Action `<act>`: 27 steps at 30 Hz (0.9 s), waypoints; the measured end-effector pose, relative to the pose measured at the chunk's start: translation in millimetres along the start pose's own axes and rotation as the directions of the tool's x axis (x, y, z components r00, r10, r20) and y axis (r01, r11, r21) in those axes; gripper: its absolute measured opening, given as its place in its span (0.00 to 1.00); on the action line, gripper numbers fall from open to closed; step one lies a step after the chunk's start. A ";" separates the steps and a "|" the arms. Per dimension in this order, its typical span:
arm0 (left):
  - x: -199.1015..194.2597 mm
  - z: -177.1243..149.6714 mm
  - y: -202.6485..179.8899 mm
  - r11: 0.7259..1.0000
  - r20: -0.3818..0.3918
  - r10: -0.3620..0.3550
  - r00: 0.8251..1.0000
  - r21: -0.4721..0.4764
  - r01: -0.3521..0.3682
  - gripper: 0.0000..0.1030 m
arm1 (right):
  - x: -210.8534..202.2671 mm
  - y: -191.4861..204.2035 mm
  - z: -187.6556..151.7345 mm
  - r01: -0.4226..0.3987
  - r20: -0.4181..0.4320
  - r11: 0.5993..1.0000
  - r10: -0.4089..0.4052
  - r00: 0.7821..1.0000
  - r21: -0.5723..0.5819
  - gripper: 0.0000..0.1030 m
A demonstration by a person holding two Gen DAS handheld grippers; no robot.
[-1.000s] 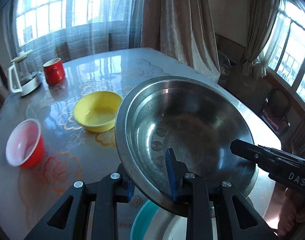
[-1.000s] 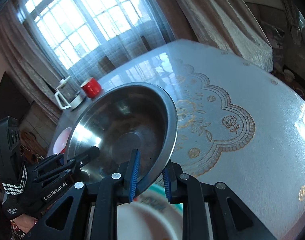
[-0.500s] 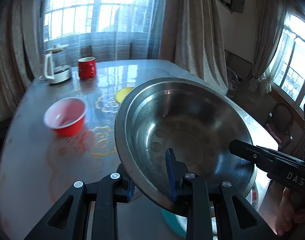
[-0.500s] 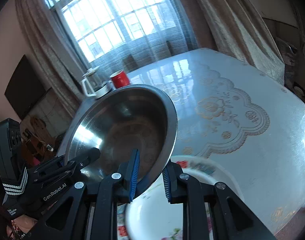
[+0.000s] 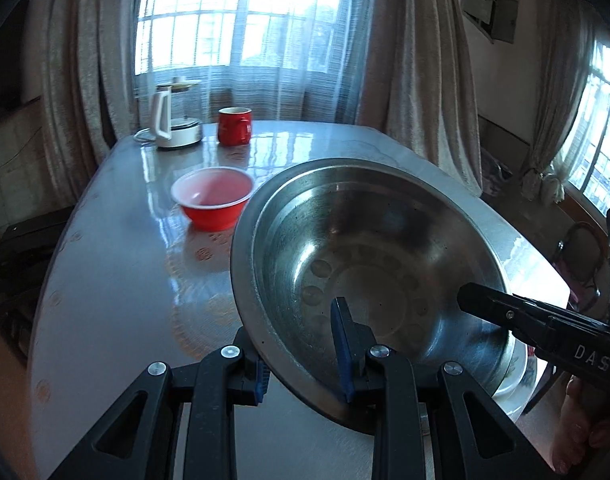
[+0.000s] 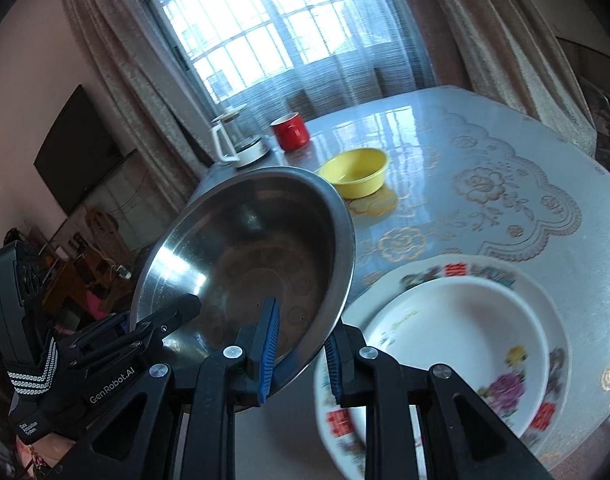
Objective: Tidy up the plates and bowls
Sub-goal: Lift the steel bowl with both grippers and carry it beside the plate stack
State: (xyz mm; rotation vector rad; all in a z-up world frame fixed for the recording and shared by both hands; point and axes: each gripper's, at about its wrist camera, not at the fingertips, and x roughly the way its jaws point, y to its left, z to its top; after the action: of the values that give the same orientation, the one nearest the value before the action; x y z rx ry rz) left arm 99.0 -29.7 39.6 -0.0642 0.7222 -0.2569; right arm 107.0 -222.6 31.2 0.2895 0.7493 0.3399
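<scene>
Step in hand, judged: transport of steel basin (image 5: 369, 264), carried clear of table (image 5: 117, 280) by both grippers at once, tilted, hollow toward the cameras.

Left to right, left wrist view: kettle (image 5: 171, 120) and red mug (image 5: 234, 126) at far edge; red bowl (image 5: 212, 197) nearer, just beside basin rim; left gripper (image 5: 303, 368) clamped on near rim, one blue pad inside the hollow, one under the lip. Right gripper seen entering from the right edge, reaching into the basin.

Left to right, right wrist view: left gripper body low at left; basin; right gripper (image 6: 301, 354) pinching the opposite rim, pads on either side of the wall. Yellow bowl (image 6: 355, 172) beyond the basin, well apart. White bowl (image 6: 457, 332) nested in floral plate (image 6: 545, 300) at lower right, just beside and below the basin rim.

Progress, judged: early to middle; red and yellow bowls lying loose, only the white bowl and plate stacked.

Next move, judged: pick a set-down spot, level the basin, lower both hands together, release only once seated. Risk: uneven lowering twists the thin rim out of one pad; rim could clip the plate.

Surface: glossy table cover with gold floral print, strong window glare. Room: sheer and heavy curtains (image 5: 417, 60), barred windows, dark screen (image 6: 81, 148) on left wall.
</scene>
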 end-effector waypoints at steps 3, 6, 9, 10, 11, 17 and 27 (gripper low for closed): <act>-6.4 -6.2 7.5 1.000 0.004 0.020 1.000 -0.011 -0.020 0.27 | 1.8 8.2 -5.0 -0.014 -0.009 1.000 0.014 1.000 -0.007 0.21; -13.4 -12.1 12.3 0.999 0.010 0.039 0.999 -0.016 -0.039 0.27 | 3.3 13.4 -9.4 -0.035 -0.021 0.999 0.034 0.999 -0.008 0.21; -18.3 -17.2 16.9 0.998 0.014 0.053 0.998 -0.022 -0.053 0.27 | 4.7 18.6 -13.6 -0.045 -0.029 0.999 0.044 0.999 -0.014 0.21; -19.7 -18.8 17.8 0.998 0.015 0.058 0.998 -0.023 -0.058 0.27 | 5.1 20.6 -15.1 -0.047 -0.031 0.999 0.047 0.998 -0.014 0.21; -21.0 -20.3 19.1 0.998 0.015 0.064 0.998 -0.024 -0.064 0.27 | 5.7 22.9 -16.6 -0.049 -0.035 0.999 0.048 0.998 -0.019 0.21; -26.4 -27.8 25.7 0.996 0.011 0.086 0.996 -0.035 -0.085 0.27 | 11.8 30.7 -21.5 -0.063 -0.054 0.998 0.062 0.997 -0.022 0.21; -27.4 -44.3 35.3 0.993 -0.019 0.104 0.994 -0.061 -0.105 0.27 | 22.5 37.3 -32.7 -0.077 -0.093 0.997 0.074 0.993 -0.024 0.21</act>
State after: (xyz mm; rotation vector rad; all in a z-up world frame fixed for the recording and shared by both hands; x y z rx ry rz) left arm 57.4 12.7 18.9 -0.0833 0.7469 -0.1352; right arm 92.0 -175.3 8.6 0.2783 0.8249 0.4369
